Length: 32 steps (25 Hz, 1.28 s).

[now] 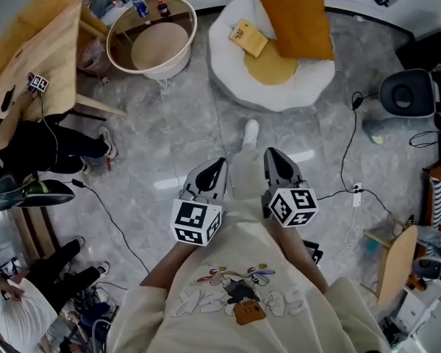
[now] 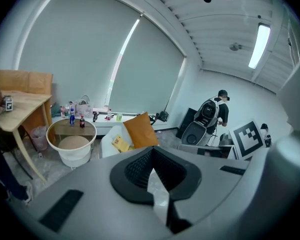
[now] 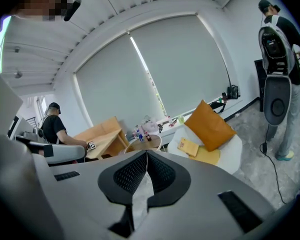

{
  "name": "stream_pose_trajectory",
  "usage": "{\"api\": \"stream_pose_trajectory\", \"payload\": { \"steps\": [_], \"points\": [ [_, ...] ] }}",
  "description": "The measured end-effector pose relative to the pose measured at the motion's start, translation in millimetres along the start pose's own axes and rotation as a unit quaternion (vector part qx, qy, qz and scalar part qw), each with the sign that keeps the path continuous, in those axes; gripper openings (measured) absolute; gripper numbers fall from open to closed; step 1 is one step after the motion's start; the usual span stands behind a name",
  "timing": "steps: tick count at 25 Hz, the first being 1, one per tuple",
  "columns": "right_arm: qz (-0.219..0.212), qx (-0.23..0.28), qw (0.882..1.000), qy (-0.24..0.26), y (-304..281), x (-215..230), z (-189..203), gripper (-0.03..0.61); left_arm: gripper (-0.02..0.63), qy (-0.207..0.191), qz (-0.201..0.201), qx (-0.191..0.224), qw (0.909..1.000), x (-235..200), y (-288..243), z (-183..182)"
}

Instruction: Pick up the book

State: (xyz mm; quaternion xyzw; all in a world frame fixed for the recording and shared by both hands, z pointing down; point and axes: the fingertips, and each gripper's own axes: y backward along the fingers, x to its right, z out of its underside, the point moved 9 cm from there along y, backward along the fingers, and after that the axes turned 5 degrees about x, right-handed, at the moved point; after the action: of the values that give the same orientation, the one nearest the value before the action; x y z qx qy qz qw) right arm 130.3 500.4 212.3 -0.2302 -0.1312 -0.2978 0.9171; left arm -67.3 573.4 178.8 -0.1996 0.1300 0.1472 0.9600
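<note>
The book (image 1: pixel 248 37) is yellow and lies flat on a white round floor seat (image 1: pixel 235 68), next to an orange cushion (image 1: pixel 294 20). It also shows in the left gripper view as the book (image 2: pixel 121 143) and in the right gripper view as the book (image 3: pixel 188 146), far ahead of the jaws. My left gripper (image 1: pixel 219 165) and right gripper (image 1: pixel 270 154) are held side by side at waist height above the grey floor, well short of the seat. Both point towards it. The left gripper (image 2: pixel 152 150) and the right gripper (image 3: pixel 146 151) are shut and hold nothing.
A round white side table (image 1: pixel 153 46) with bottles stands left of the seat, and a wooden desk (image 1: pixel 44 50) with a seated person is further left. Cables (image 1: pixel 345 160) trail over the floor at right. A person with a backpack (image 3: pixel 280 49) stands to the right.
</note>
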Motion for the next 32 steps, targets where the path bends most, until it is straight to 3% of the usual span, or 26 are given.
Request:
{"api": "stream_pose_trajectory", "payload": {
  "steps": [7,19,25,32],
  "points": [
    [0.006,0.012,1.000,0.018,-91.4,64.9,-73.2,0.023,0.006,-0.019,0.007,0.001,0.9998,-21.0,-110.6,-53.2],
    [-0.069,-0.018,0.996,0.060,-216.2,164.5,-174.7,0.023,0.006,-0.012,-0.008,-0.033,0.9994,-32.1,-289.6,-126.6],
    [-0.087,-0.020,0.994,0.061,-249.4,198.1,-196.8,0.023,0.006,-0.013,-0.027,-0.042,0.9987,-34.7,-328.6,-140.8],
    [-0.097,-0.032,0.992,0.070,-268.2,205.6,-202.4,0.023,0.006,-0.021,-0.026,-0.049,0.9982,-47.0,-347.1,-149.8]
  ]
}}
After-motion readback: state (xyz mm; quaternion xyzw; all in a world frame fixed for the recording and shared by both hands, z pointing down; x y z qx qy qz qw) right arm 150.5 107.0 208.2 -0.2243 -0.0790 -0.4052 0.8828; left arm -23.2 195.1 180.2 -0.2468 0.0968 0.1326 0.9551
